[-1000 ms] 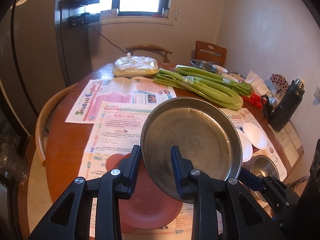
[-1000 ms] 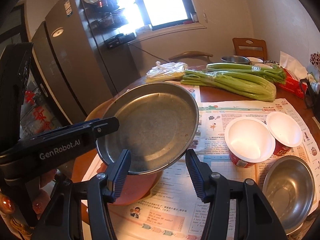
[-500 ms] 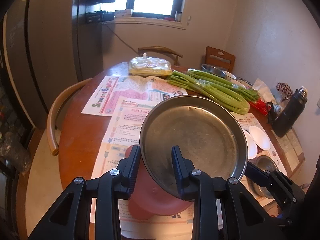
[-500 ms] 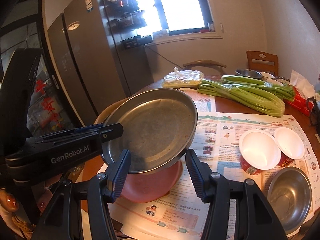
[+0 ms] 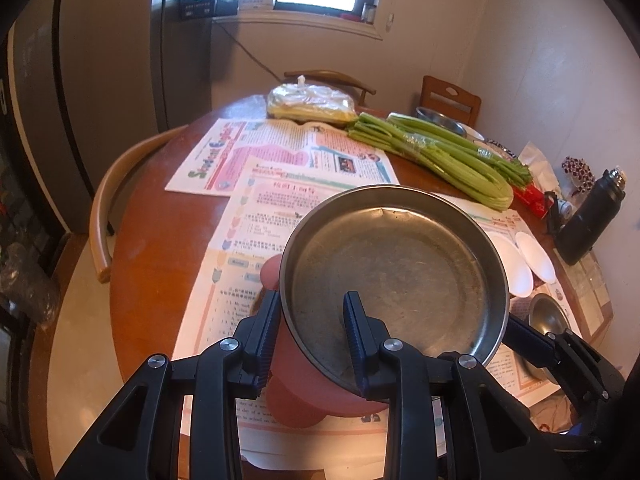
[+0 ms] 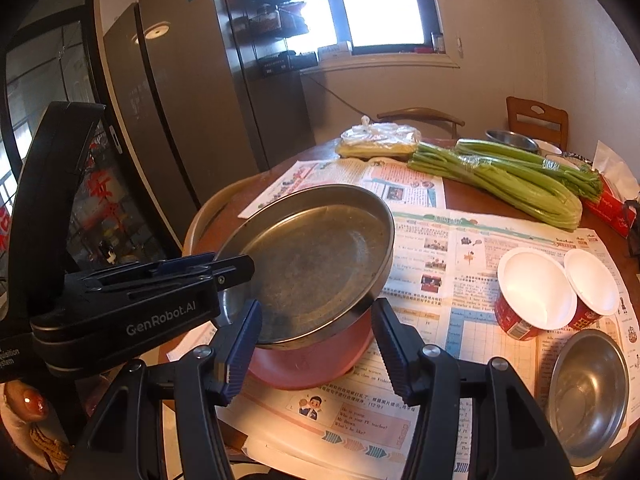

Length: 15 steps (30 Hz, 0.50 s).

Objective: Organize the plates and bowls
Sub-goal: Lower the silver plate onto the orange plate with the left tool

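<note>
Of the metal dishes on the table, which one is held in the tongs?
The large flat steel pan, tilted over the pink plate; the left tongs pinch its rim.

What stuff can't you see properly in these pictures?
- Pink plate: mostly hidden under the metal pan in both views; whether they touch is unclear.
- Left gripper: clamps the pan's near rim; the pad contact is hidden in the right wrist view.
- Steel bowl: cut off by the right wrist picture's edge.
- Newspaper print: too small to read.
</note>
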{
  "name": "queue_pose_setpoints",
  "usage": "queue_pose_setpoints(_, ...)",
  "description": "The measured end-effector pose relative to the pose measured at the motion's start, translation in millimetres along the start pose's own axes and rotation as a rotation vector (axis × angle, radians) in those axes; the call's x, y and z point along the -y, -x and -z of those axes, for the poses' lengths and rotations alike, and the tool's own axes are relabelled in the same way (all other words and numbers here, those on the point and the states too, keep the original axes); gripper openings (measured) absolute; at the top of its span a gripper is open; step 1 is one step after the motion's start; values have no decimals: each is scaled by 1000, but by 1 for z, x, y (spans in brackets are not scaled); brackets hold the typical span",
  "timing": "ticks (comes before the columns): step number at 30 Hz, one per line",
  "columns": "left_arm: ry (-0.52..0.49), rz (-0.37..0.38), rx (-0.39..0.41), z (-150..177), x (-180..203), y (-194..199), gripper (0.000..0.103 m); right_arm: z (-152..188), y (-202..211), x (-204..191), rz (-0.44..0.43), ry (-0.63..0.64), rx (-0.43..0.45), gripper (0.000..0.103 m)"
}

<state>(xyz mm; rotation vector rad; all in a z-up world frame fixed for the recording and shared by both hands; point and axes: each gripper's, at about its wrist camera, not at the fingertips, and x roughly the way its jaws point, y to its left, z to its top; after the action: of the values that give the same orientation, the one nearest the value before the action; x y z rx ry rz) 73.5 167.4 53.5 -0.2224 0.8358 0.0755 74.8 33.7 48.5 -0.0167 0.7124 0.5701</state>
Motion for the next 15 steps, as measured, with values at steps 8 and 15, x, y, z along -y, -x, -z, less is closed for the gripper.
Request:
queue_pose_setpoints(8, 10, 2, -38, 11, -3, -19, 32, 11, -10, 2, 4, 11, -34, 57)
queue_pose_setpoints(15, 19, 5, -76, 19, -4, -37, 32, 20, -21, 8, 9, 9, -74, 57)
